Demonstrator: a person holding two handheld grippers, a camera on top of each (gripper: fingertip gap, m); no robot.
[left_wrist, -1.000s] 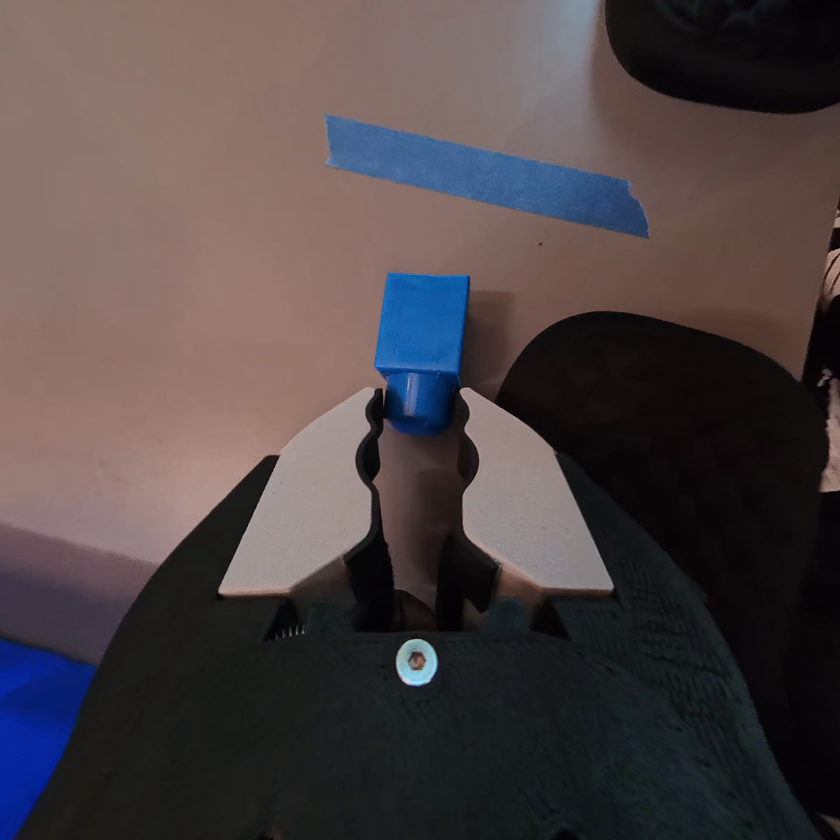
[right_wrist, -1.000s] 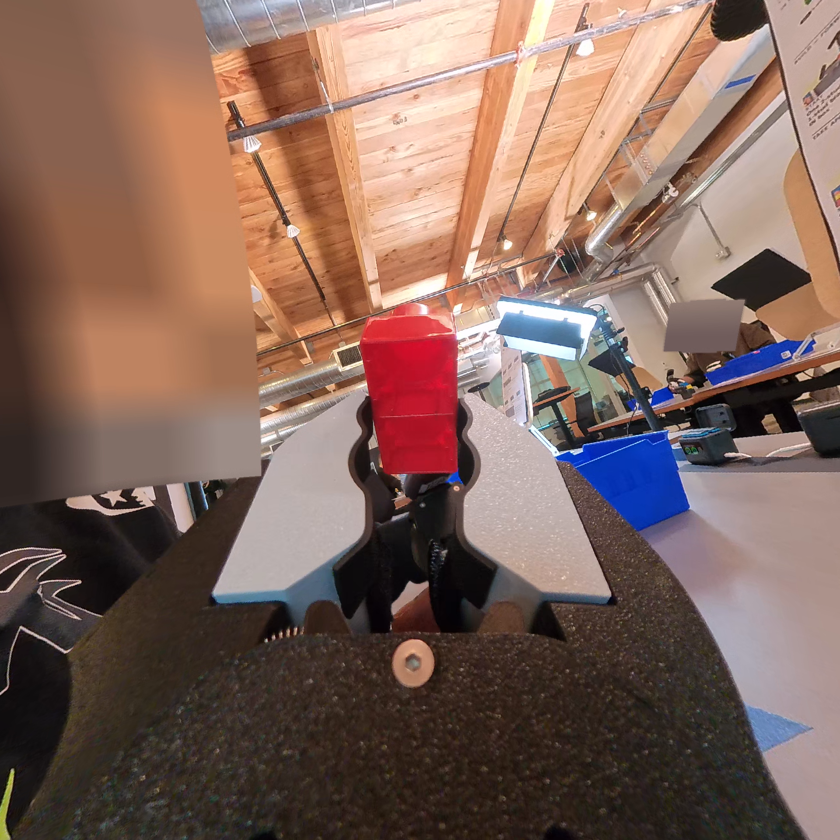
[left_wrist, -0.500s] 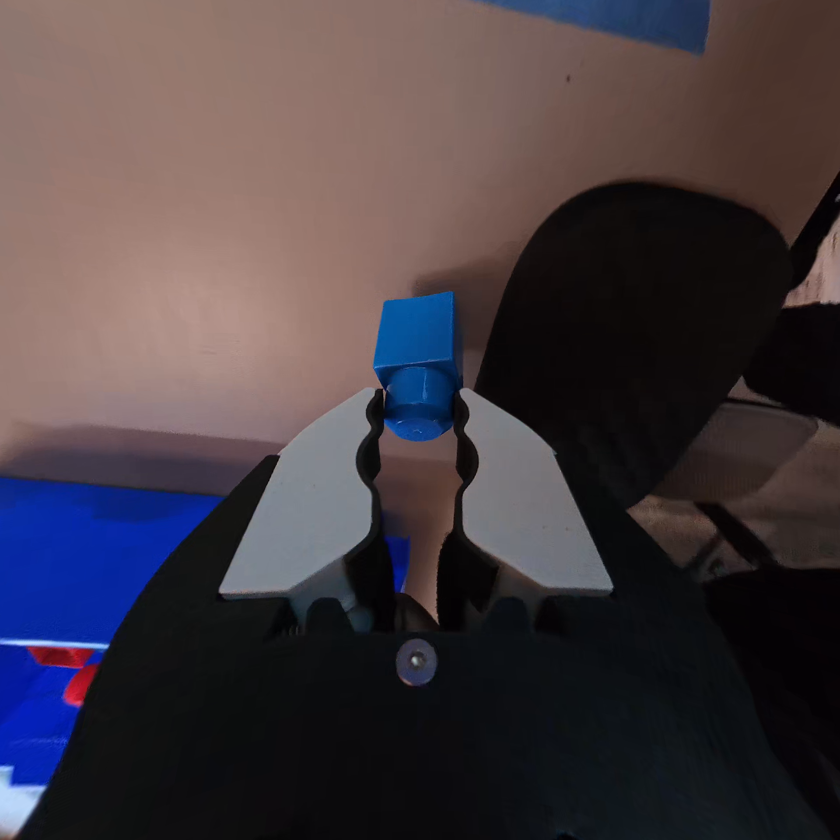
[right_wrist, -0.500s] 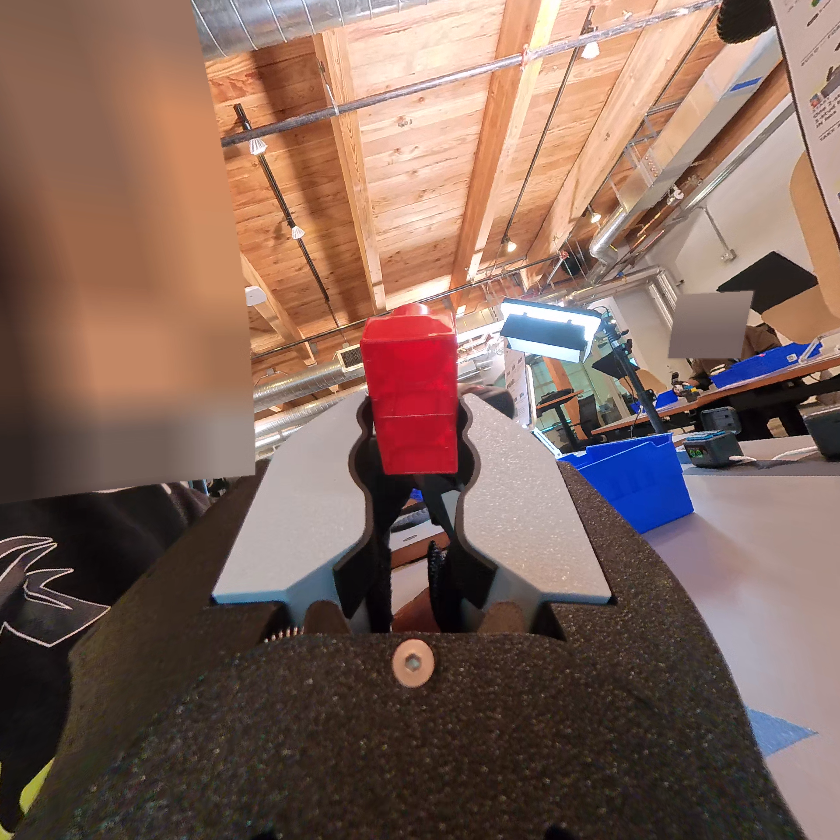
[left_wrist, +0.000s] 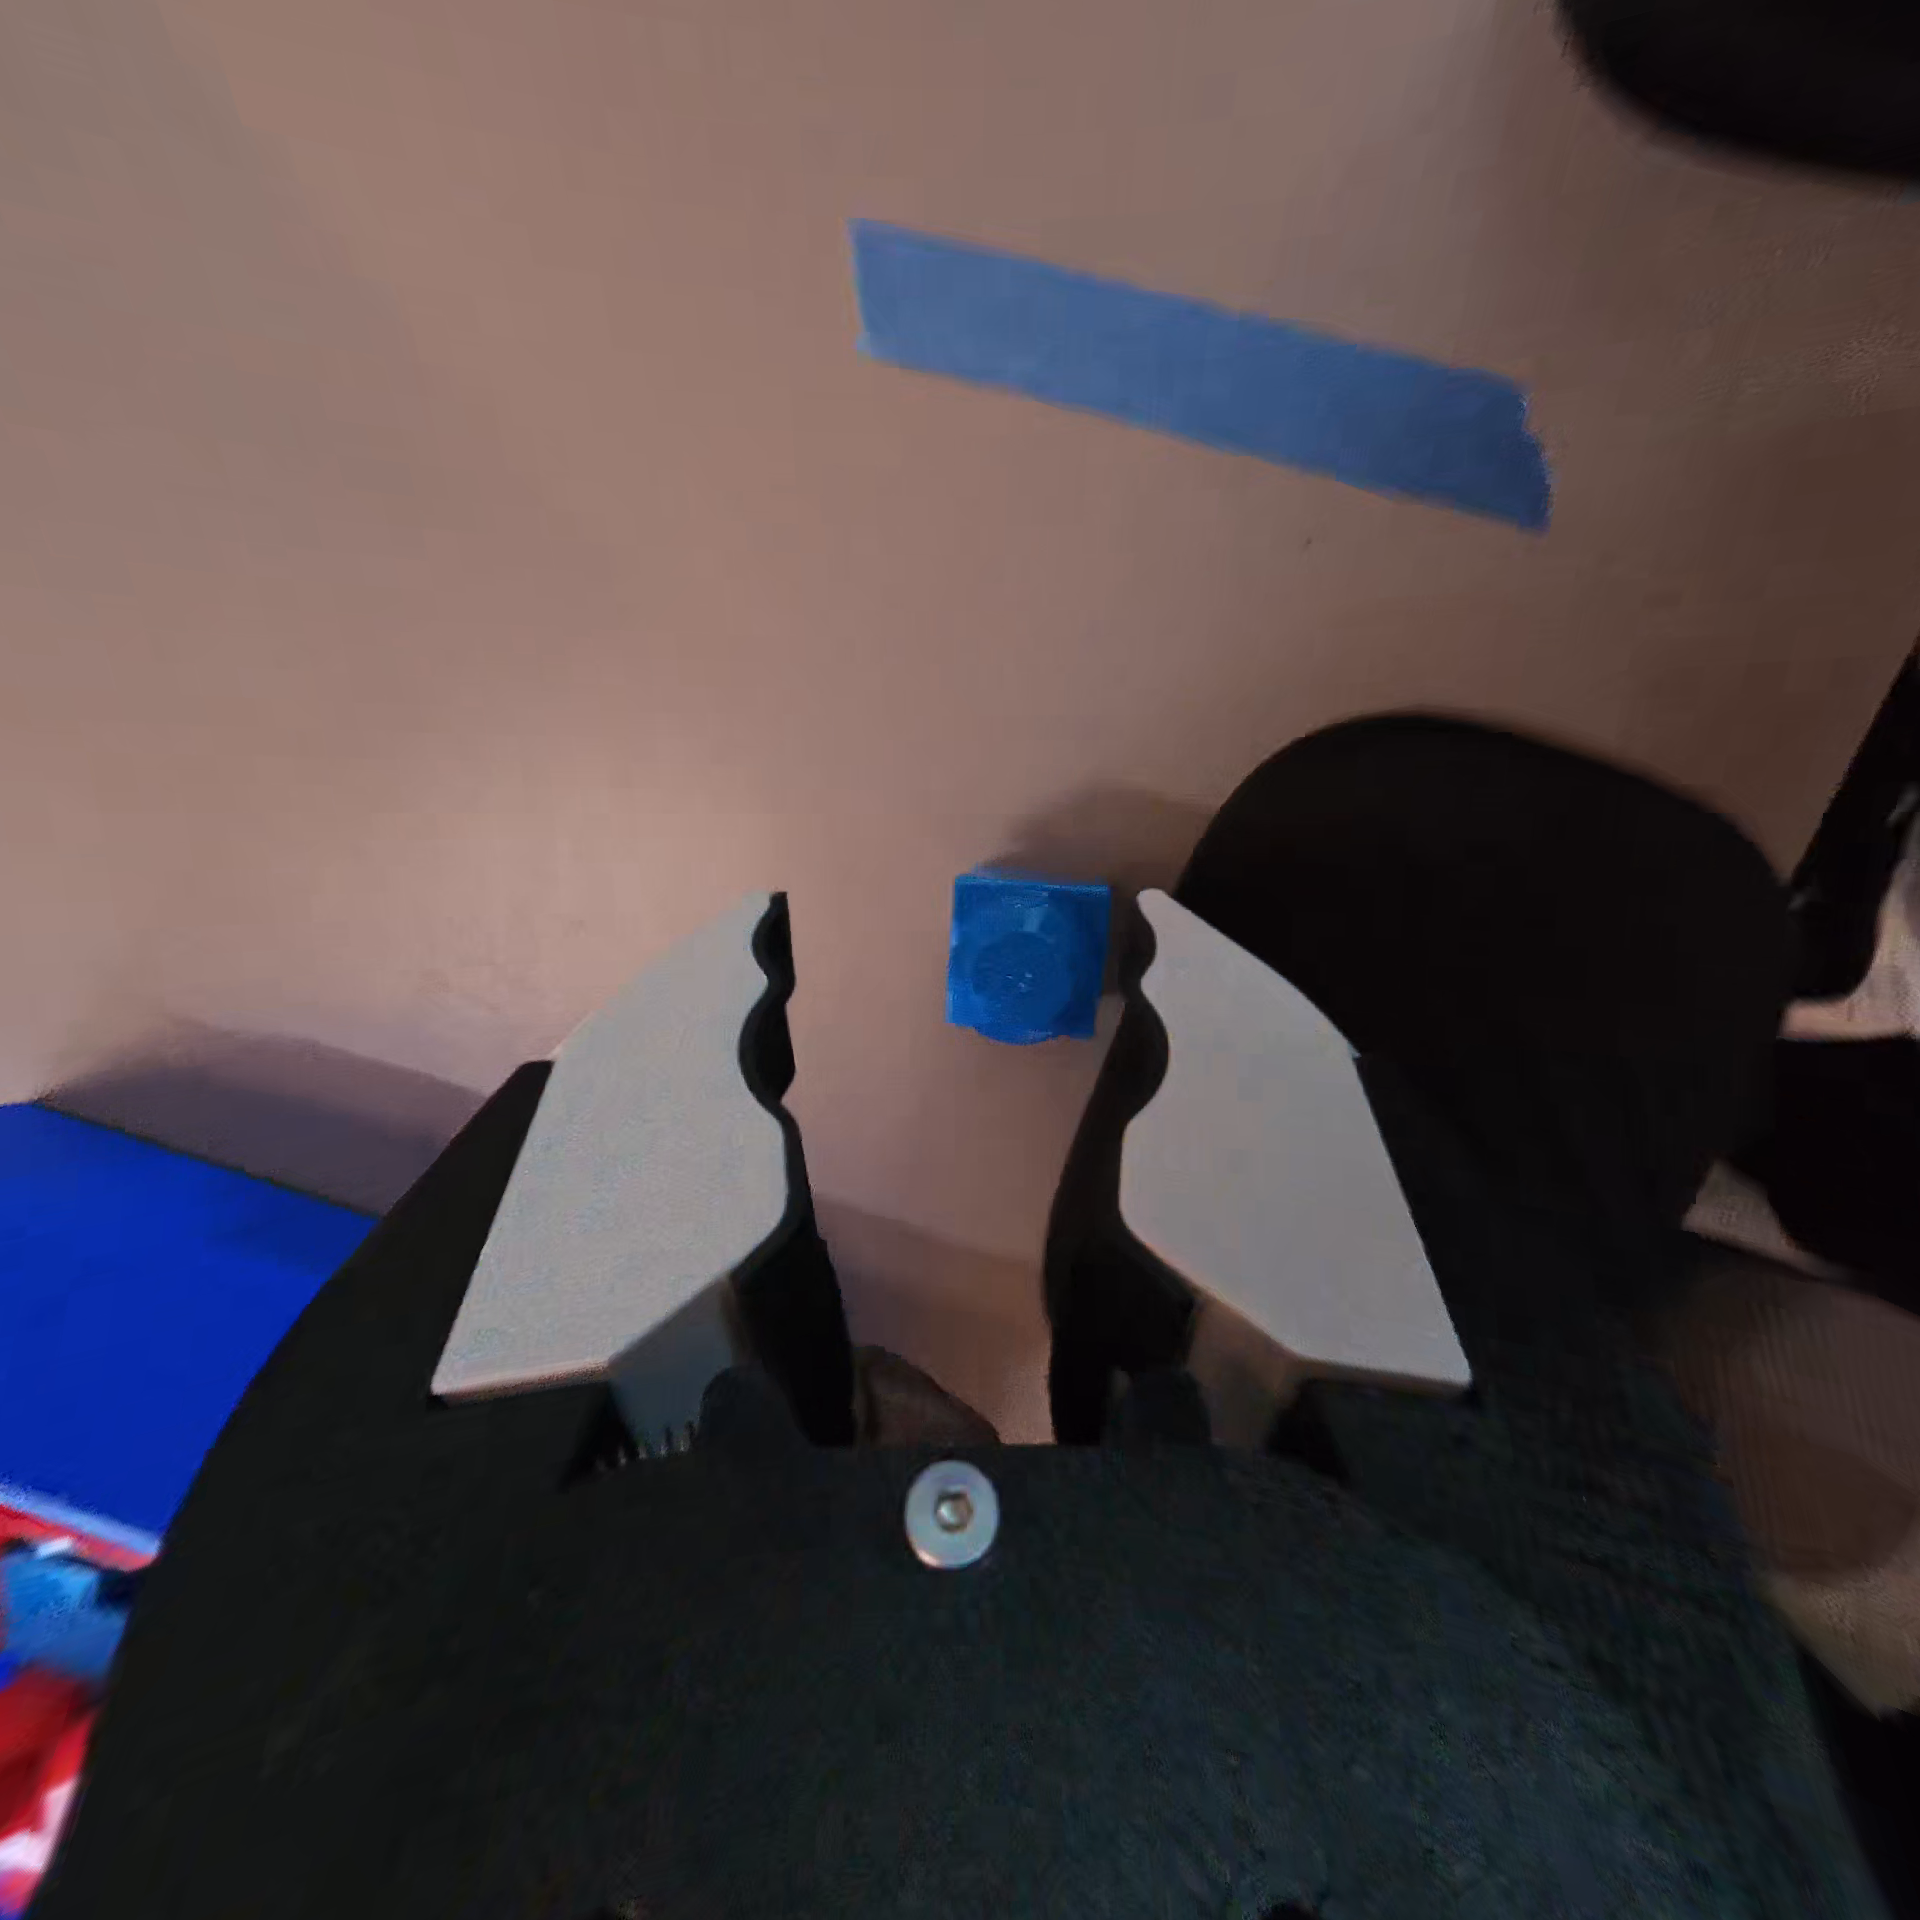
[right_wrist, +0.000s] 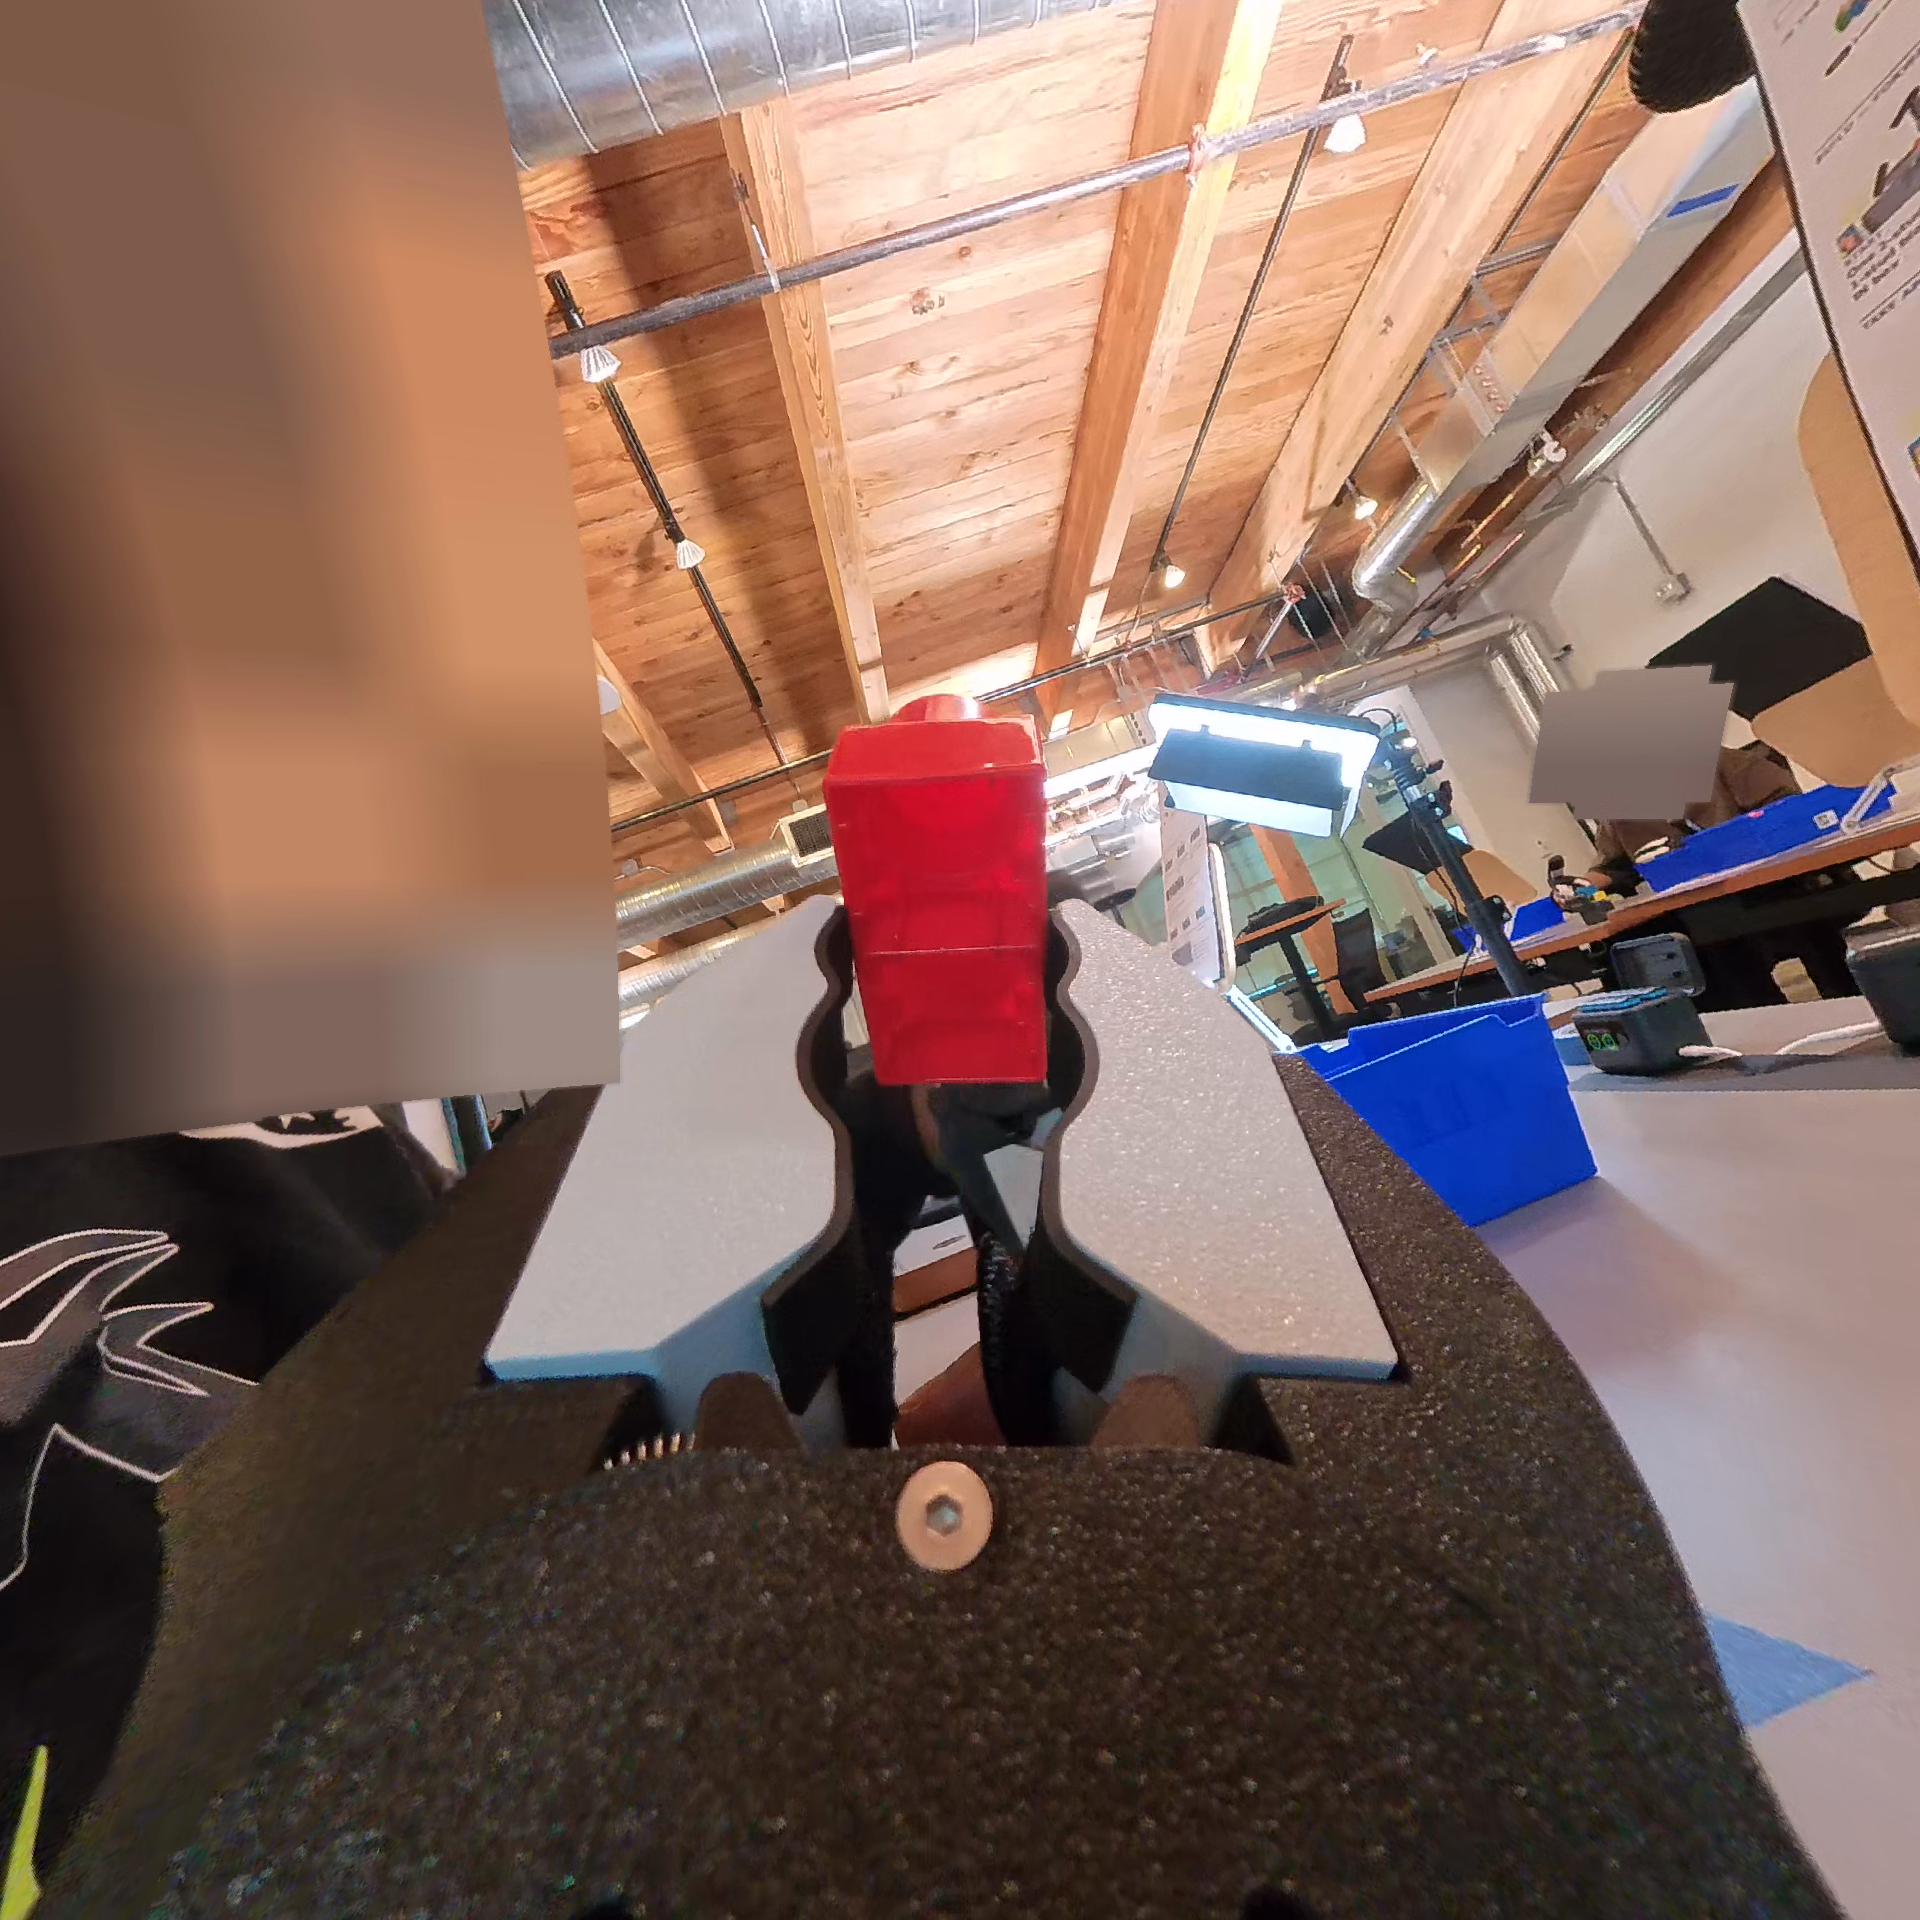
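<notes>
In the left wrist view my left gripper is open above the table. A small blue brick stands on the table between the fingertips, close to the right finger and well apart from the left one. Neither pad presses on it. In the right wrist view my right gripper points up toward the ceiling and is shut on a stack of two red bricks, held by the lower brick.
A strip of blue tape lies on the table beyond the brick. A black chair is at the right and a blue bin at the lower left. In the right view a blue bin stands on the grey table.
My left gripper opened and let go of the blue brick, which now stands on the table. The right gripper kept its hold on the red bricks and barely moved.
</notes>
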